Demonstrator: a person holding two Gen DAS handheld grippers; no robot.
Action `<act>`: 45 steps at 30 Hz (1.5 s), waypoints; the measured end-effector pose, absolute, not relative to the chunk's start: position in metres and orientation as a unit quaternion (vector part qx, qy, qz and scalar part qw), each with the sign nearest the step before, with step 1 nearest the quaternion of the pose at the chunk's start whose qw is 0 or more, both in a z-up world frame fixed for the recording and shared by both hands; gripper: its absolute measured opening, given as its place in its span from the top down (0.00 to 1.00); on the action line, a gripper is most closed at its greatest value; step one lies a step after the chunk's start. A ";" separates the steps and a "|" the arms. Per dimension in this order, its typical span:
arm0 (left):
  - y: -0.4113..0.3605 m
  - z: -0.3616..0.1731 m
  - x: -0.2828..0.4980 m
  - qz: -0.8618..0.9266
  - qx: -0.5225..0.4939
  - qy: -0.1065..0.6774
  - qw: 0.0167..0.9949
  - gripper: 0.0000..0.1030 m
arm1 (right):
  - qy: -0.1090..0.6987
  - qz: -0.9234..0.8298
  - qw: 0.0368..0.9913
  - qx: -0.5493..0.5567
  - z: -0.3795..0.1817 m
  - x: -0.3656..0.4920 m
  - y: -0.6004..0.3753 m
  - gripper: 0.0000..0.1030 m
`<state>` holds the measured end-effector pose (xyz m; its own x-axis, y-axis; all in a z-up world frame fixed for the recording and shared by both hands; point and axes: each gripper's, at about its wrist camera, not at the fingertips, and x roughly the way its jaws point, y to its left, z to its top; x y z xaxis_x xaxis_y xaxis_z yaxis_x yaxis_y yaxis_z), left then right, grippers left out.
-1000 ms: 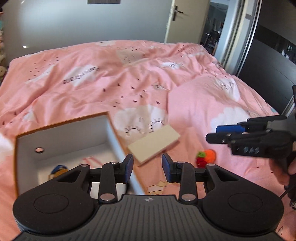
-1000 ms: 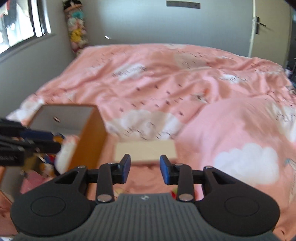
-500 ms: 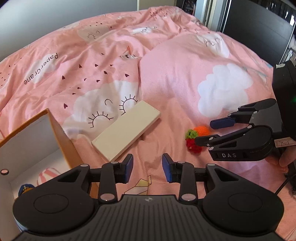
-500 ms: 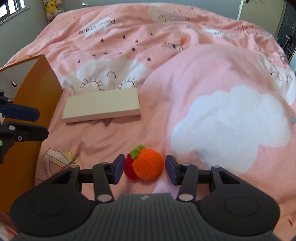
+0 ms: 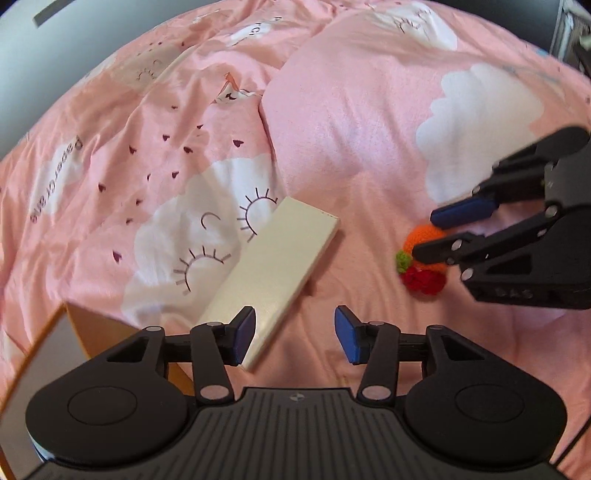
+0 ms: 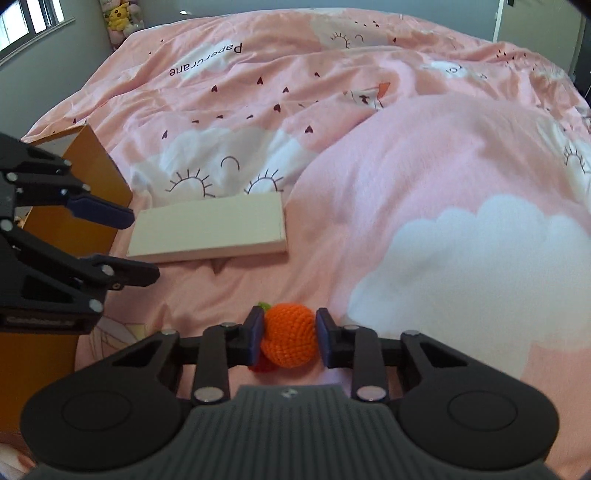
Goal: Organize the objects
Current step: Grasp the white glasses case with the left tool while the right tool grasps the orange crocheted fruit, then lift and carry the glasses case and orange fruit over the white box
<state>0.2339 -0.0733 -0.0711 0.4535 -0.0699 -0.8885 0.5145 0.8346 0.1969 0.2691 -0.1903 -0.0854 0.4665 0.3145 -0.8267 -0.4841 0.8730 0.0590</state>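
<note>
An orange crochet ball (image 6: 290, 338) with a red and green knitted piece (image 5: 423, 281) attached lies on the pink duvet. My right gripper (image 6: 289, 332) is closing on it, and both blue pads touch the ball's sides. A flat cream box (image 5: 273, 273) lies on the duvet to the left of the toy. My left gripper (image 5: 293, 332) hovers over the box's near end with its jaws opening and nothing between them. Its left finger overlaps the box's corner in view. An orange-walled storage box (image 6: 92, 177) with a white inside stands at the left.
The pink duvet (image 6: 443, 184) rises in a soft hump right of the cream box. Plush toys (image 6: 118, 18) sit in the far corner under a window. My left gripper (image 6: 138, 245) reaches in beside the storage box wall (image 5: 96, 332).
My right gripper came down over the crochet ball, opened wide, then closed onto it. My left gripper swung from above the storage box toward the cream box, and its jaws widened.
</note>
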 end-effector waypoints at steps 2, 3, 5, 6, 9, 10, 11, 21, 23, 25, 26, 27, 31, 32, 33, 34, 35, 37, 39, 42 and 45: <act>-0.080 -0.080 0.243 -0.178 0.260 0.491 0.812 0.45 | 0.461 0.236 0.851 -0.094 -0.090 0.273 -0.190 0.74; -0.083 -0.084 0.246 -0.178 0.272 0.492 0.807 0.45 | 0.461 0.237 0.850 -0.092 -0.092 0.274 -0.191 0.74; -0.089 -0.096 0.254 -0.176 0.294 0.497 0.797 0.40 | 0.463 0.237 0.850 -0.081 -0.096 0.276 -0.195 0.74; -0.091 -0.101 0.258 -0.173 0.304 0.500 0.792 0.38 | 0.465 0.236 0.850 -0.074 -0.097 0.277 -0.197 0.73; -0.099 -0.117 0.267 -0.173 0.334 0.513 0.771 0.36 | 0.471 0.240 0.847 -0.061 -0.101 0.280 -0.201 0.73; -0.101 -0.122 0.269 -0.172 0.341 0.517 0.766 0.36 | 0.472 0.243 0.845 -0.063 -0.102 0.280 -0.201 0.69; -0.103 -0.127 0.271 -0.168 0.350 0.519 0.761 0.34 | 0.473 0.242 0.844 -0.067 -0.103 0.280 -0.199 0.66; -0.117 -0.151 0.295 -0.153 0.402 0.523 0.736 0.31 | 0.488 0.248 0.835 -0.051 -0.111 0.283 -0.207 0.62; -0.115 -0.150 0.295 -0.155 0.400 0.522 0.737 0.31 | 0.488 0.248 0.835 -0.050 -0.111 0.283 -0.207 0.62; -0.113 -0.148 0.296 -0.157 0.396 0.522 0.739 0.32 | 0.488 0.249 0.835 -0.047 -0.110 0.283 -0.207 0.62; -0.112 -0.146 0.296 -0.159 0.387 0.527 0.740 0.32 | 0.487 0.249 0.836 -0.046 -0.110 0.282 -0.207 0.62; -0.110 -0.142 0.295 -0.165 0.377 0.532 0.740 0.32 | 0.487 0.249 0.836 -0.046 -0.110 0.281 -0.207 0.62; -0.112 -0.126 0.283 -0.200 0.345 0.544 0.739 0.57 | 0.486 0.248 0.838 -0.037 -0.106 0.277 -0.212 0.63; -0.113 -0.121 0.278 -0.208 0.339 0.543 0.739 0.63 | 0.486 0.247 0.838 -0.033 -0.104 0.276 -0.214 0.63; -0.115 -0.116 0.275 -0.207 0.339 0.542 0.741 0.64 | 0.485 0.247 0.838 -0.030 -0.102 0.274 -0.216 0.63; -0.115 -0.112 0.271 -0.212 0.336 0.540 0.742 0.64 | 0.485 0.246 0.839 -0.027 -0.100 0.270 -0.219 0.64; -0.113 -0.108 0.267 -0.222 0.321 0.543 0.744 0.64 | 0.485 0.244 0.839 -0.025 -0.097 0.267 -0.221 0.64; -0.110 -0.100 0.260 -0.242 0.286 0.552 0.745 0.66 | 0.484 0.241 0.841 -0.019 -0.094 0.259 -0.225 0.65; -0.106 -0.091 0.252 -0.267 0.255 0.560 0.741 0.69 | 0.484 0.238 0.842 -0.011 -0.093 0.252 -0.230 0.66; -0.108 -0.084 0.239 -0.310 0.221 0.570 0.728 0.69 | 0.487 0.234 0.841 -0.002 -0.091 0.246 -0.234 0.68; -0.110 -0.092 0.240 -0.315 0.225 0.579 0.717 0.69 | 0.488 0.233 0.841 -0.008 -0.091 0.242 -0.234 0.68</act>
